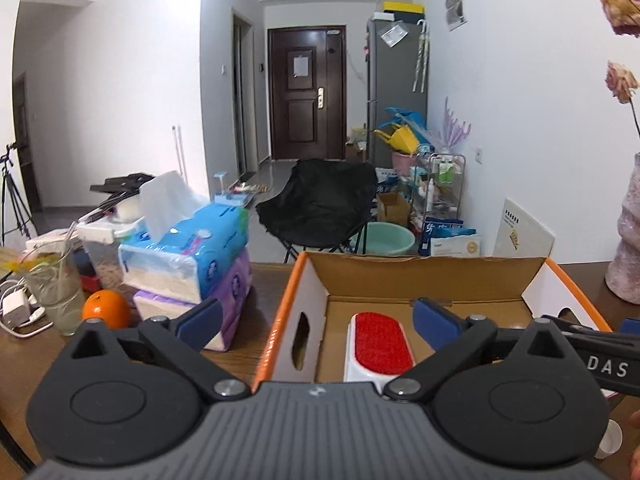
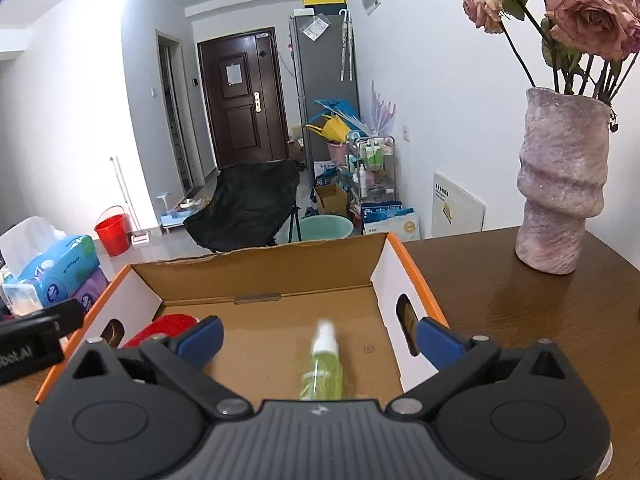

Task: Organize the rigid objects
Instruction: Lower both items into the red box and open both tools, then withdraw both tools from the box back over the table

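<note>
Open cardboard box (image 2: 256, 280) with orange rim, standing on a brown wooden table (image 2: 520, 312). Inside it: a red-faced white lint brush (image 1: 378, 344) lying near the box's left wall, and a green spray bottle (image 2: 322, 368) with white nozzle lying right of centre, blurred. Left gripper (image 1: 316, 320): jaws spread wide, empty, straddling the box's left wall above the brush. Right gripper (image 2: 320, 336): jaws spread wide, not touching the bottle between them. Left of the box: stacked tissue packs (image 1: 192, 264), an orange (image 1: 106, 309), a drinking glass (image 1: 54, 284). Right of the box: a pink vase (image 2: 560, 184) holding roses (image 2: 580, 12).
</note>
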Tool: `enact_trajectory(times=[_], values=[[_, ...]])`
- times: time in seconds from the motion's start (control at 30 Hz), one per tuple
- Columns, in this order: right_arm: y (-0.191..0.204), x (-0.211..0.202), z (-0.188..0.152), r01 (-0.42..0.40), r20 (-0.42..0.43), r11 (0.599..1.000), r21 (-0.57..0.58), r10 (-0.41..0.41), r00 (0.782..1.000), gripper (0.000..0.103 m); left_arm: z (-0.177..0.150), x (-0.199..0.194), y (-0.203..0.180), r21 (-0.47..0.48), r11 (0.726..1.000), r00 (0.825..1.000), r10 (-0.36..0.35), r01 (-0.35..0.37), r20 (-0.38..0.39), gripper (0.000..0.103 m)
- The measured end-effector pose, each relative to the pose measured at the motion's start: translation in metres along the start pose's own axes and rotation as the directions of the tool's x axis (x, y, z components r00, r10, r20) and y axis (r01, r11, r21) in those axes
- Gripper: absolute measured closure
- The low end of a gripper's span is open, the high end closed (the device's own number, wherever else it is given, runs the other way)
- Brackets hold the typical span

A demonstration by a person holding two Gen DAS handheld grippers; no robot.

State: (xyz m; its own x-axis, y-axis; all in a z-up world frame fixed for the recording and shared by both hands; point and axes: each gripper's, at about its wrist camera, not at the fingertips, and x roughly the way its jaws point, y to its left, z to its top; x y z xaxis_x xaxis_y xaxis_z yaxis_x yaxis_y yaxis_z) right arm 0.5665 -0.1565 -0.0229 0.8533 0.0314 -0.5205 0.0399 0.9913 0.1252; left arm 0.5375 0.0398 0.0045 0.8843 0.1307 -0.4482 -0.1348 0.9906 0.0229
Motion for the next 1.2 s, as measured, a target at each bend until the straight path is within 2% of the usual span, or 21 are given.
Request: enact_trajectory(times=[0.4,1.2], values=[[0.002,-0.014,-0.001,-0.019,-0.001,1.0,-0.019,0.019,1.0,0.0,-0.004,-0.012,0.007,0.012,1.0,0.999,0.025,-0.025,-0.02,0.0],[-0.014,-0.107,-0.031,-0.096,0.059,0.993,-0.071,0.1,0.993,0.0,-0.034,-0.102,0.034,-0.01,1.0,1.0,0.014,-0.014,0.018,0.0]])
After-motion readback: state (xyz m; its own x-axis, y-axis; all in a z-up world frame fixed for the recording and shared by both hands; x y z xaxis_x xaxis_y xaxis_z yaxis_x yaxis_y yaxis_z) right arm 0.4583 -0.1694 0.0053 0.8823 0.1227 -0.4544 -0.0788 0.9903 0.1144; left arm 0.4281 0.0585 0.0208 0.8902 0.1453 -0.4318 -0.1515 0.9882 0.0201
